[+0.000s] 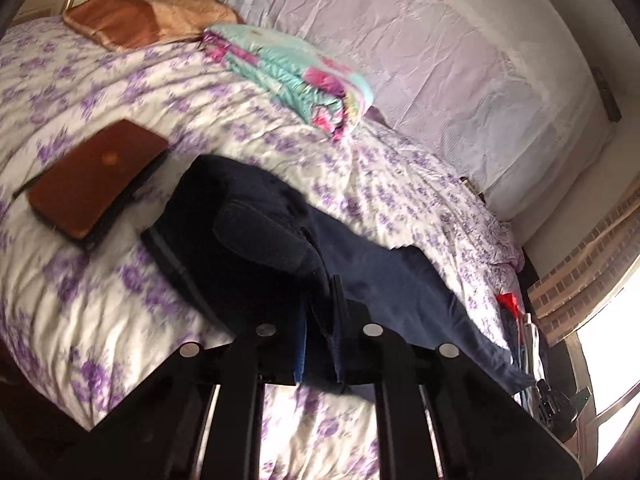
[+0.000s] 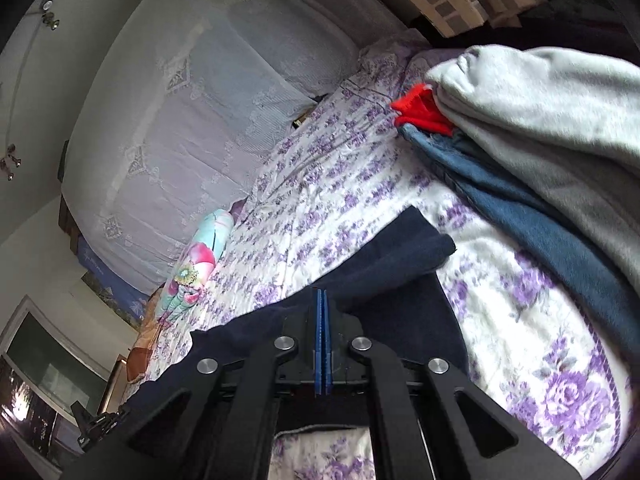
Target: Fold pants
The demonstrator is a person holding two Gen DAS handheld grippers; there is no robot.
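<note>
My dark navy cloth pants (image 1: 256,236) lie on the purple-flowered white bedspread (image 1: 100,292), long axis running from waistband at left toward the legs at right. My left gripper (image 1: 320,312) pinches their fabric; a brown flat case (image 1: 96,176) lies just left. My right gripper (image 2: 322,320), fingers pressed together, pinches the leg end beside piled grey, blue and red clothes (image 2: 540,120).

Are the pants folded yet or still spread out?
Partly folded: the navy pants are doubled over at the waistband end, with one leg trailing flat across the bedspread.

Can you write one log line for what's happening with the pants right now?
step: folding | left gripper: shut on pants | right gripper: shut on pants | pants: partly on bed | nearby: laptop
</note>
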